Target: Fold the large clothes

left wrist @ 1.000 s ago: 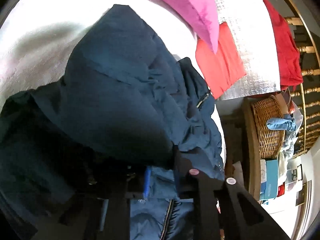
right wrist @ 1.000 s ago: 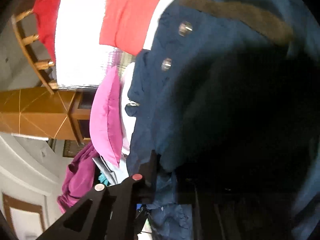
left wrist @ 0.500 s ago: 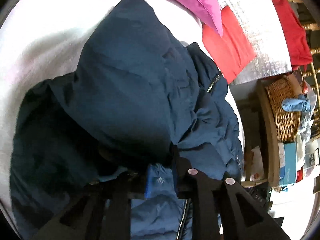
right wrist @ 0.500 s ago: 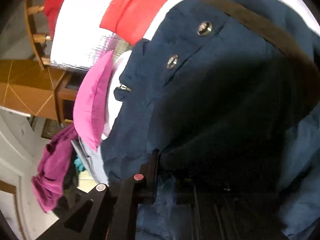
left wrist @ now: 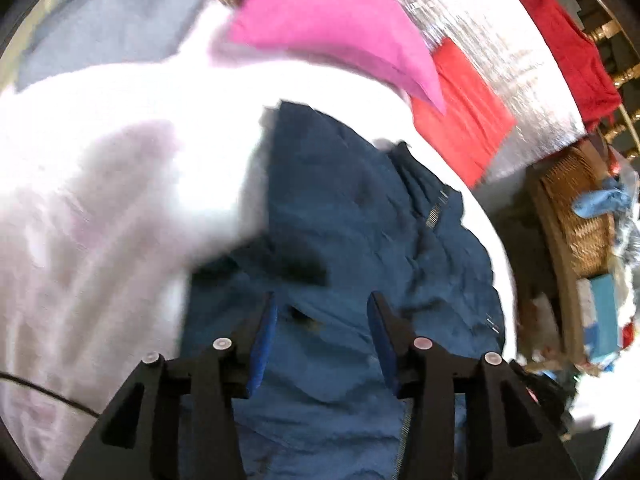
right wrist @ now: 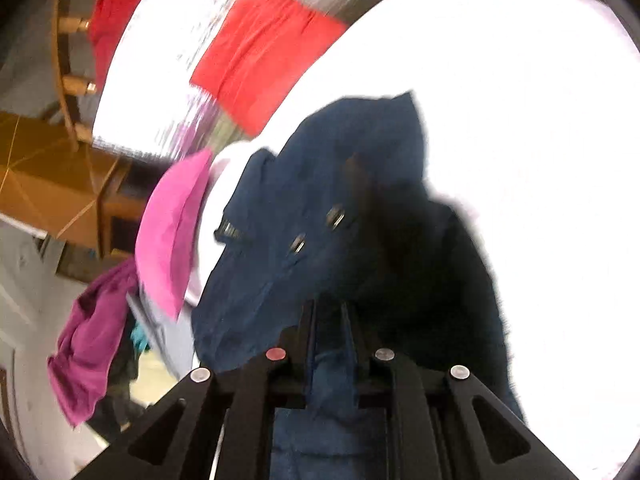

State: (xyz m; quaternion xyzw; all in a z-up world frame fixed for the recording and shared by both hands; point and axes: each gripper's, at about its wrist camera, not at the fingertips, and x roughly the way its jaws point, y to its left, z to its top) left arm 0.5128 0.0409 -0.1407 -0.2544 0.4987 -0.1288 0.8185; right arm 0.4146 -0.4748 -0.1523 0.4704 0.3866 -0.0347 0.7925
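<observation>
White bed [left wrist: 120, 200]: navy jacket [left wrist: 360, 220]. Left gripper [left wrist: 322, 312] jaws just opened, nothing between; right gripper [right wrist: 328, 312] jaws pinching jacket.

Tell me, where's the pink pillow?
In the left wrist view the pink pillow lies top centre, overlapping the red cloth, beyond the blue jacket.

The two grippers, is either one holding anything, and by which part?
Left gripper is open, holding nothing. Right gripper is shut on the blue jacket, apparently pinching a fold near its edge.
</observation>
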